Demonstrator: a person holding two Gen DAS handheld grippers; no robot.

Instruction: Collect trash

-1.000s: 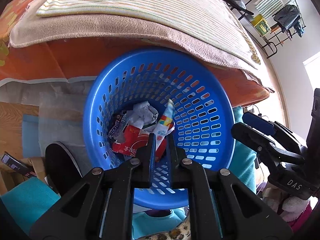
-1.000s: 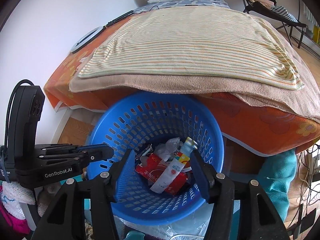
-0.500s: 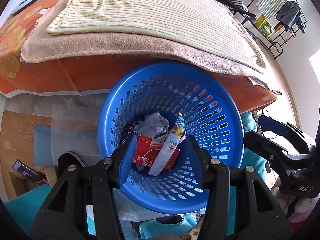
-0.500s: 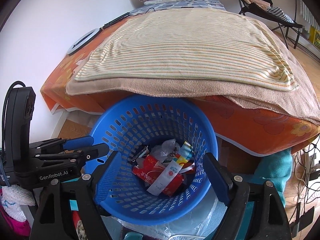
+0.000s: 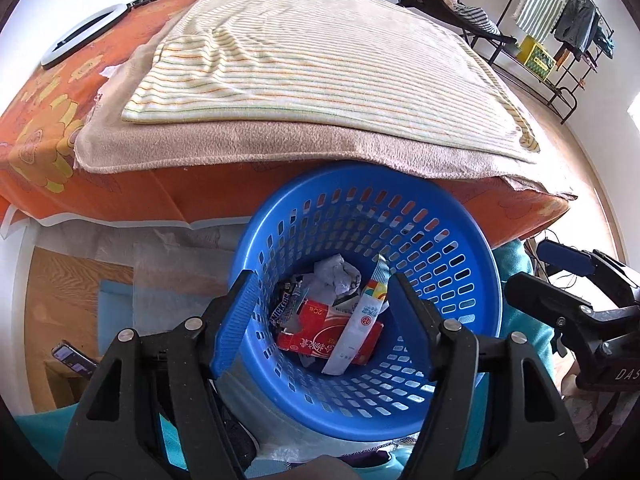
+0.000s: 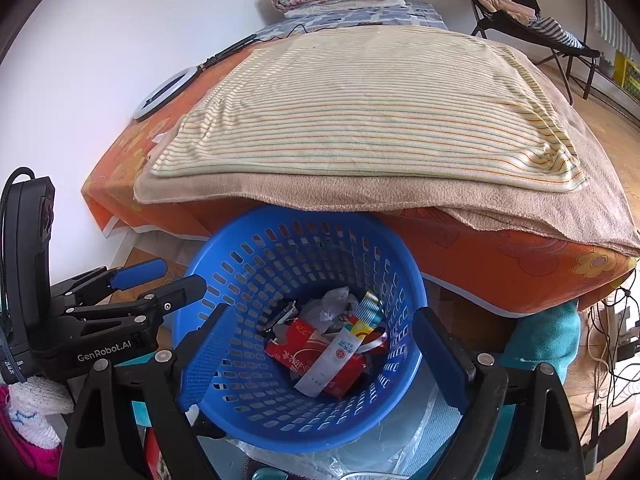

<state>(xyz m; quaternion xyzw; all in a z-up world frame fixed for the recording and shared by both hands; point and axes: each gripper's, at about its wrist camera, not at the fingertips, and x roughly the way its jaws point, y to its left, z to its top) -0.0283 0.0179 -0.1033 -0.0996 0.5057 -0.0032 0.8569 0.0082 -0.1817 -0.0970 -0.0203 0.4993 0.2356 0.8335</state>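
Both grippers, left gripper [image 5: 324, 320] and right gripper [image 6: 320, 356], hung spread and empty above the blue basket [image 5: 476, 276]. We judged the white sachet [image 5: 352, 334] on the red packet [image 5: 316, 334] light, crinkly, slippery; pinch mid-length. Beyond lay the striped blanket [image 5: 320, 60].

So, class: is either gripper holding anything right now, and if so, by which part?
Nothing is held. The left gripper and right gripper are both open above the blue basket.
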